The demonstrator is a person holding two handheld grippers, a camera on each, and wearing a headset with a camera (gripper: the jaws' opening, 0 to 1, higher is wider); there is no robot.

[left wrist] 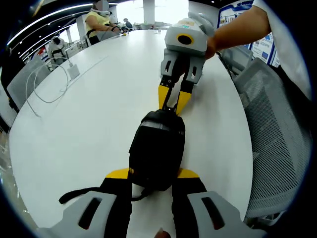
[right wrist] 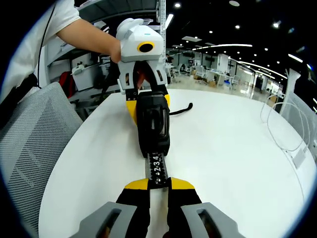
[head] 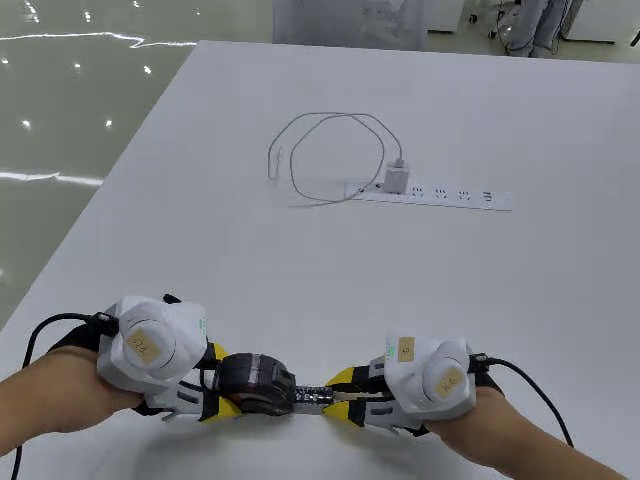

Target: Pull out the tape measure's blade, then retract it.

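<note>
Head view has the black tape measure point(head: 256, 383) lying on the white table point(head: 400, 270) close to its near edge, directly between the two tongs. The left gripper point(head: 222, 385) has its yellow-tipped jaws clamped on the case from both sides, at the end away from the mouth. The right gripper point(head: 338, 396) faces it, jaws pinched together on the tip of the blade point(head: 312, 395). A short run of blade is out, and the right gripper view reads its numbers 2, 3 and 4 just ahead of the jaws. The left hand point(head: 60, 395) and right hand point(head: 480, 425) each wrap a gripper's white body, forearms coming in low from the bottom corners, and both tools are held nearly level and pointed at one another. The case's long axis runs left to right along the table edge, its mouth turned towards the right gripper and the blade straight along that line. Farther back lies a power strip point(head: 430, 193) with a looped cable point(head: 330, 150).
</note>
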